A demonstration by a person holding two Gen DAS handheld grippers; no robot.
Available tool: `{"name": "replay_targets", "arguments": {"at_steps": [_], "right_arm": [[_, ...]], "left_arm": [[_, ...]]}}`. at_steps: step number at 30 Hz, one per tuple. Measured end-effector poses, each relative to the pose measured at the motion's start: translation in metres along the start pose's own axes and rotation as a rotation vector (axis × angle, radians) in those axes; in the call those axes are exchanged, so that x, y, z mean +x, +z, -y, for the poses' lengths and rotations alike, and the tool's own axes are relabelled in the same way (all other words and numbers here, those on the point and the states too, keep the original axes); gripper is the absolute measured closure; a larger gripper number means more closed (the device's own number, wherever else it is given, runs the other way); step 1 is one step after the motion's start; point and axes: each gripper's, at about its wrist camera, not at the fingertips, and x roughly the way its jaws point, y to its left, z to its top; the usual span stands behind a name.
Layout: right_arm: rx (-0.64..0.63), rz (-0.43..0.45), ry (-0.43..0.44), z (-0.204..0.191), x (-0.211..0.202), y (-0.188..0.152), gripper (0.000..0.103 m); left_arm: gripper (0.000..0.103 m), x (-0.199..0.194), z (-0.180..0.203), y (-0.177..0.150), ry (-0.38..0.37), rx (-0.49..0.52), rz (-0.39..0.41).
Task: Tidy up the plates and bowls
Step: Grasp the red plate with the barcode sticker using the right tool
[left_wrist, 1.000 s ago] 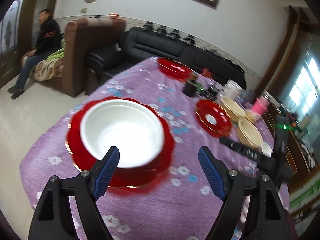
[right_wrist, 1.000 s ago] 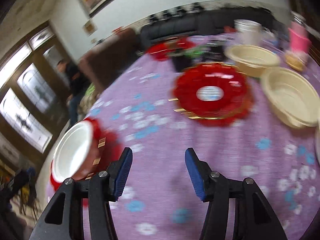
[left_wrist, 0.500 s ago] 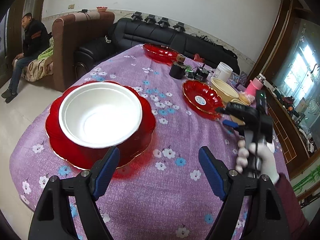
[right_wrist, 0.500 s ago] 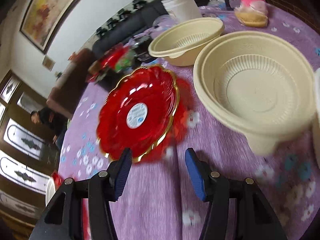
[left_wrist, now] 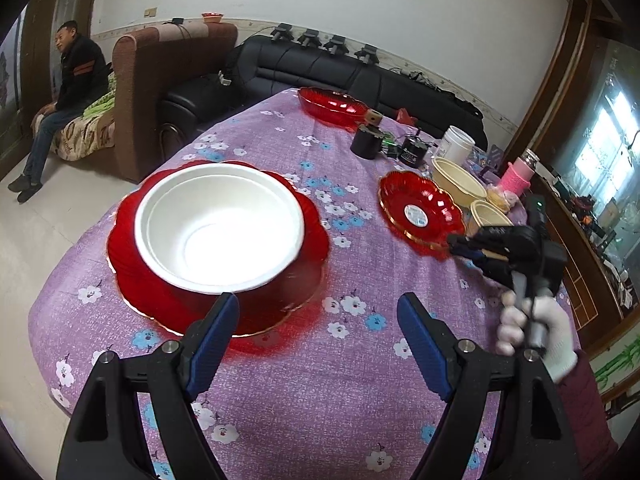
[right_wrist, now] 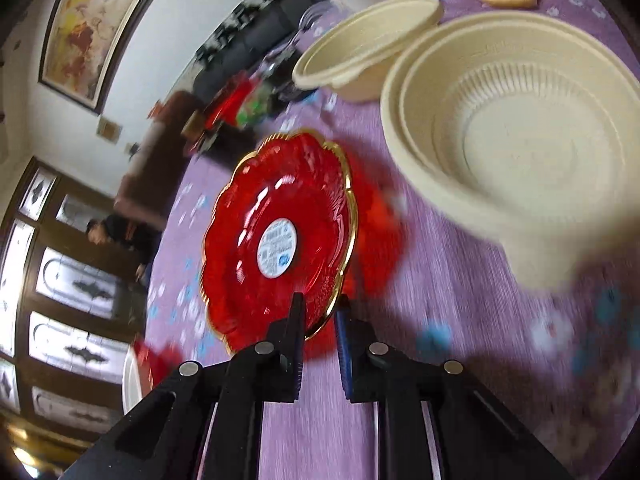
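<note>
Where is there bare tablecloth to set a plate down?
Free: the purple cloth between the white bowl on its big red plate and the small red plate, and the near strip ahead of the left gripper. Crowded: the far right, around the cream bowls and jars.

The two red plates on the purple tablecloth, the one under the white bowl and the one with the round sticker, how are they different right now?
The big red plate carries a white bowl; the stickered red plate carries nothing. The big red plate looks broader. No tool touches the big red plate, with the left tool open in front of it, while the right tool has just closed on the stickered red plate's rim. Both are glossy red with gold scalloped edges.
</note>
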Motion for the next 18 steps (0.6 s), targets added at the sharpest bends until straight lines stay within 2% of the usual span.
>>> {"name": "replay_targets", "arguments": {"at_steps": [5, 10, 12, 14, 16, 18], "right_arm": [[-0.119, -0.071, -0.024, 0.010, -0.038, -0.034, 0.087], [-0.138, -0.144, -0.022, 0.037, -0.074, -0.067, 0.085], [-0.152, -0.147, -0.026, 0.045, -0.086, -0.070, 0.084], [-0.169, -0.106, -0.067, 0.049, -0.096, -0.070, 0.080], [-0.168, -0.066, -0.067, 0.050, -0.103, -0.067, 0.065], [-0.167, -0.038, -0.062, 0.047, -0.104, -0.063, 0.058]], "left_arm": [[0.022, 0.007, 0.025, -0.001, -0.030, 0.068, -0.024], [0.022, 0.025, 0.053, -0.001, -0.088, 0.121, -0.084], [0.022, 0.040, 0.070, 0.001, -0.107, 0.134, -0.118], [0.022, 0.055, 0.084, 0.003, -0.128, 0.146, -0.149], [0.022, 0.075, 0.098, 0.007, -0.155, 0.138, -0.197], [0.022, 0.097, 0.108, 0.010, -0.171, 0.128, -0.248]]}}
